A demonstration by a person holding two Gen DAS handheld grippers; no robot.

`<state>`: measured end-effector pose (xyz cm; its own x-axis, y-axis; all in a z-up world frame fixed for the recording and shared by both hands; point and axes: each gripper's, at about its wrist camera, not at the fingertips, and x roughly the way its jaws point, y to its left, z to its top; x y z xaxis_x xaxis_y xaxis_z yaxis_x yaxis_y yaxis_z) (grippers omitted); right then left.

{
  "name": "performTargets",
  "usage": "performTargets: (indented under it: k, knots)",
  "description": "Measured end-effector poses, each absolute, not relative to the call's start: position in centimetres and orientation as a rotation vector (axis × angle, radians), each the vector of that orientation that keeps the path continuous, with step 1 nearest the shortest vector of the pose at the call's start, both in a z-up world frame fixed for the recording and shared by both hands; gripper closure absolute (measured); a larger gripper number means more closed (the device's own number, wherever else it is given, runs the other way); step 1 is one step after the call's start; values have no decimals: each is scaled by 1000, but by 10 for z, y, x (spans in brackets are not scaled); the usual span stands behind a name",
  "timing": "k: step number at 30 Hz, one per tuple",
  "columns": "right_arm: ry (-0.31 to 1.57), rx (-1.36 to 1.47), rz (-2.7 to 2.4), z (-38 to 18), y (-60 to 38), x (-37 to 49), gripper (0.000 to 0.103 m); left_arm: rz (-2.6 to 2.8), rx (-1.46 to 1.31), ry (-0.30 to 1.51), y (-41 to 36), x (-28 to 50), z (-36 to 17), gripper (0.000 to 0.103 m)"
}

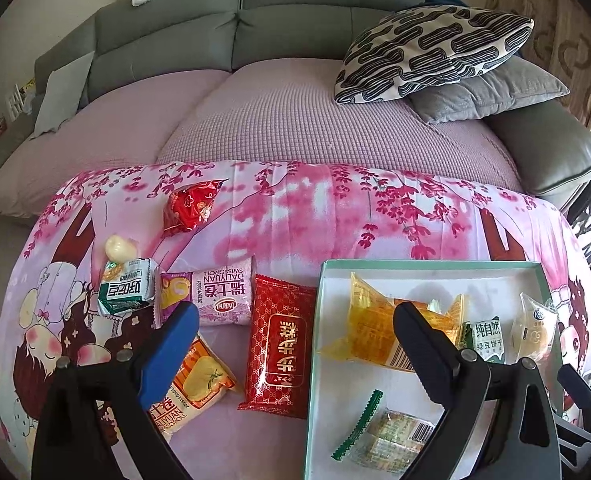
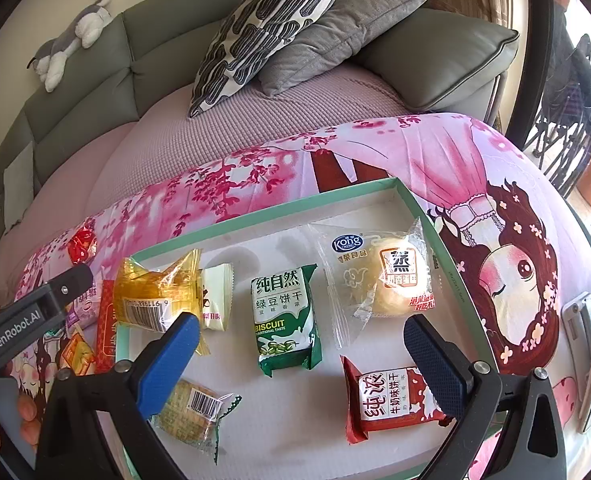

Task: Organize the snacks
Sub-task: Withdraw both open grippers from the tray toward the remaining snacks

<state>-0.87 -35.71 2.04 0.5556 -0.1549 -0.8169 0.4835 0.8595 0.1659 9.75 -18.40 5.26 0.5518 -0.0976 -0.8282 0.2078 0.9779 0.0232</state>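
Note:
A white tray with a green rim (image 1: 415, 266) (image 2: 255, 210) lies on the pink blanket. It holds a yellow packet (image 1: 371, 320) (image 2: 155, 296), a green biscuit pack (image 2: 283, 316), a wrapped bun (image 2: 391, 284), a red biscuit pack (image 2: 387, 400), a clear green-edged pack (image 2: 195, 408) and a small white pack (image 2: 217, 300). Left of the tray lie a long red packet (image 1: 283, 340), a pink Swiss roll (image 1: 215, 292), a yellow Swiss roll (image 1: 199, 380), a green-white pack (image 1: 125, 292) and a red crumpled pack (image 1: 191, 208). My left gripper (image 1: 295, 312) hovers open over the tray's left edge. My right gripper (image 2: 300, 325) hovers open above the tray, holding nothing.
The blanket (image 1: 295, 208) covers a low surface in front of a grey sofa (image 1: 295, 20) with a patterned pillow (image 1: 435, 52) and a grey cushion (image 1: 491, 88). A plush toy (image 2: 71, 36) lies on the sofa back. A small pale sweet (image 1: 119, 248) sits at the blanket's left.

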Motion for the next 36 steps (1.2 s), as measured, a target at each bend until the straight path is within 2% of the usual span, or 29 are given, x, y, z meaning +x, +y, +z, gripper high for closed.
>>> performTargets:
  k: [16,27,36]
  knots:
    - [903,348,-352,27,-338,-3,0,-149,124,1019,-166,94,45,5]
    - [881,277,-269,39,-299,7,0,-11,97,1091,-103,91,31,5]
    - [867,225,-183,45,-259,17,0,53,40,1083,-58,88,37,5]
